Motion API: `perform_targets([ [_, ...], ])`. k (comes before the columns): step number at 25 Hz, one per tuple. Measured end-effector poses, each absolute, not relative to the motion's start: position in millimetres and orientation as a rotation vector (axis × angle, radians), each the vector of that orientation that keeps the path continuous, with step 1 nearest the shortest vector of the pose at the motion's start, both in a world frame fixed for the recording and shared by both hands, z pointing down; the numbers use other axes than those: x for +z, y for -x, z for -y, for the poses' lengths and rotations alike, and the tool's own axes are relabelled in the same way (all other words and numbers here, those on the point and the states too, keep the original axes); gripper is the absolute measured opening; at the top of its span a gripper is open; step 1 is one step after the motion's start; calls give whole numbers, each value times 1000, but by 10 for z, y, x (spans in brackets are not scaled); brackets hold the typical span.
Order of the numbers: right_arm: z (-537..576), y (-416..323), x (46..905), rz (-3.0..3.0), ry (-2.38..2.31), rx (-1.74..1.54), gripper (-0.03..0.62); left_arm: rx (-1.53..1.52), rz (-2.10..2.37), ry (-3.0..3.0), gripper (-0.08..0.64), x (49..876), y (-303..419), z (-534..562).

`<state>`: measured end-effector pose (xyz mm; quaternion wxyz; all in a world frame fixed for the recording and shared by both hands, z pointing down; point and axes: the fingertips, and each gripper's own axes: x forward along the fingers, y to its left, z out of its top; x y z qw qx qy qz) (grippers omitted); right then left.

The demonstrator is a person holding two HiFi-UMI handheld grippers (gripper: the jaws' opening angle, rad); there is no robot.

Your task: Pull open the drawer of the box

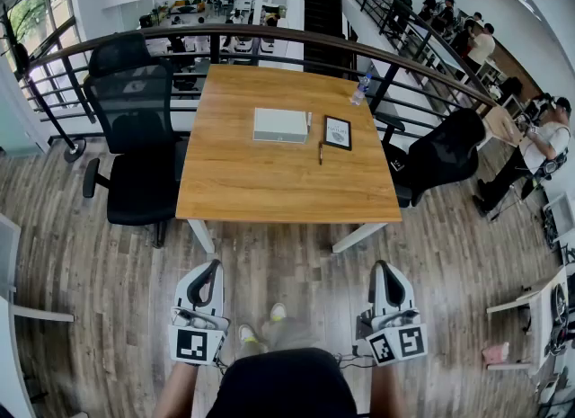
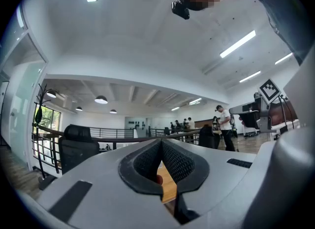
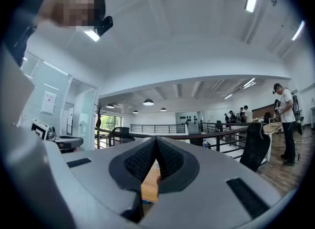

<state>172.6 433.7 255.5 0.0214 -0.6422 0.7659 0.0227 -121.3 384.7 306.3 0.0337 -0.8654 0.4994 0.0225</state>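
Box (image 1: 280, 125) (seemingly closed) rests on table (image 1: 269, 182).

The bench (image 1: 269, 187) stands ahead of the left gripper (image 1: 210, 269) and the right gripper (image 1: 381, 269), well apart from both. The box (image 1: 280, 125) lies on the bench, on the half far from the grippers. A flat framed card (image 1: 338, 132) lies just beside the box, on the right gripper's side. A pen (image 1: 320, 152) lies a bit nearer the grippers. A bottle (image 1: 360, 89) stands at the far right corner. A railing (image 1: 269, 34) runs behind the bench.
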Motion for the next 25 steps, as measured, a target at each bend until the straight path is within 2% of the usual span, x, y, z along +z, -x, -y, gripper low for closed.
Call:
perform_targets([
  [12, -3615, -2106, 2616, -2422, 1892, 77, -5, -37, -1531, 2625, 17, 2967, 720, -3288],
  [25, -2742, -2797, 2734, -2463, 1771, -16, -5, -57, -1551, 2620, 17, 2892, -134, -2484],
])
